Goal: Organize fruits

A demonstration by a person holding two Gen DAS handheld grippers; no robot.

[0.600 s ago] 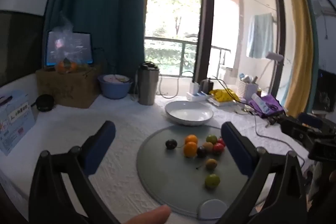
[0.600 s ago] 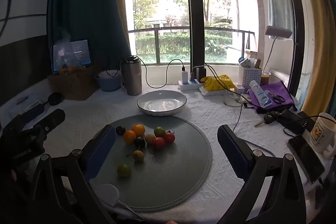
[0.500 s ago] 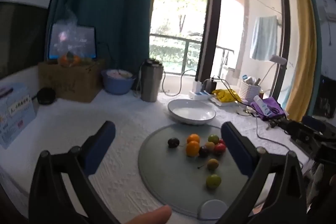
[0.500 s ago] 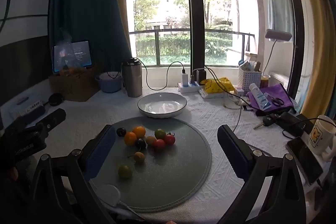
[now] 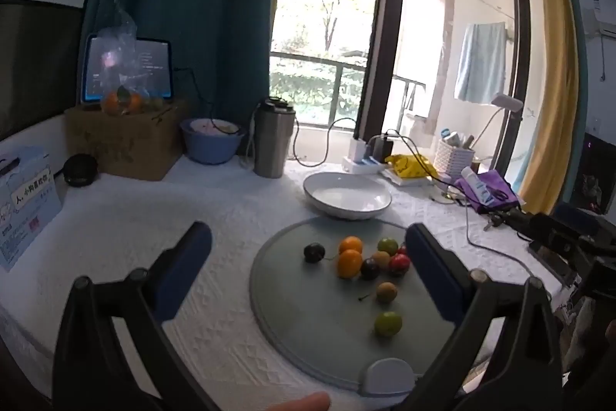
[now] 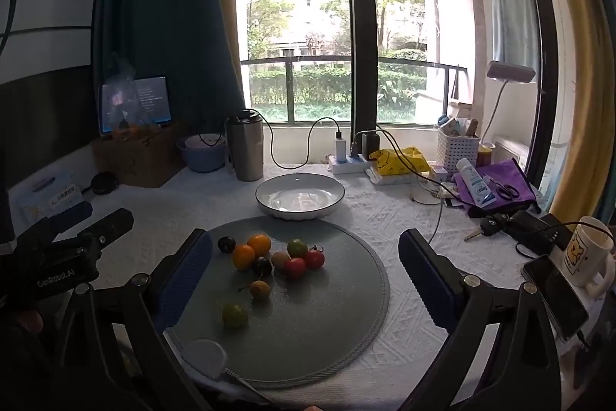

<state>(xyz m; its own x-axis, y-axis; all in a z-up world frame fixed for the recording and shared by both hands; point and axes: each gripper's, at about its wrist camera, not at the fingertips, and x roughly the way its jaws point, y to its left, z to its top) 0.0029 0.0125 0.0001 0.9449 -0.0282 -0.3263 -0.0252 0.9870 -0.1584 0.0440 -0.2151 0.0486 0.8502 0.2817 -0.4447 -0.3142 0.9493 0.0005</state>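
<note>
Several small fruits lie on a round grey mat [image 6: 331, 326]: two oranges [image 6: 250, 251], dark plums [image 6: 226, 244], red tomatoes [image 6: 304, 262], a green one [image 6: 234, 314] and a brownish one [image 6: 260, 289]. They also show in the left wrist view [image 5: 350, 259] on the mat [image 5: 292, 299]. An empty white bowl [image 6: 300, 195] [image 5: 346, 195] stands just behind the mat. My left gripper [image 5: 308, 264] is open and empty, held above the mat's left side. My right gripper [image 6: 304, 262] is open and empty, above the mat's near side.
A steel tumbler [image 6: 245, 149], a blue bowl [image 6: 202, 153], a wicker box with a tablet [image 6: 134, 156], a power strip with cables [image 6: 354, 156], a white basket [image 6: 458, 149], a purple cloth [image 6: 496, 187], a mug [image 6: 585, 257] and a phone [image 6: 554, 291] ring the table.
My left gripper has swung slightly, so the fruits and bowl sit a little further right and nearer in its view. My right gripper has risen a little. Both stay open.
</note>
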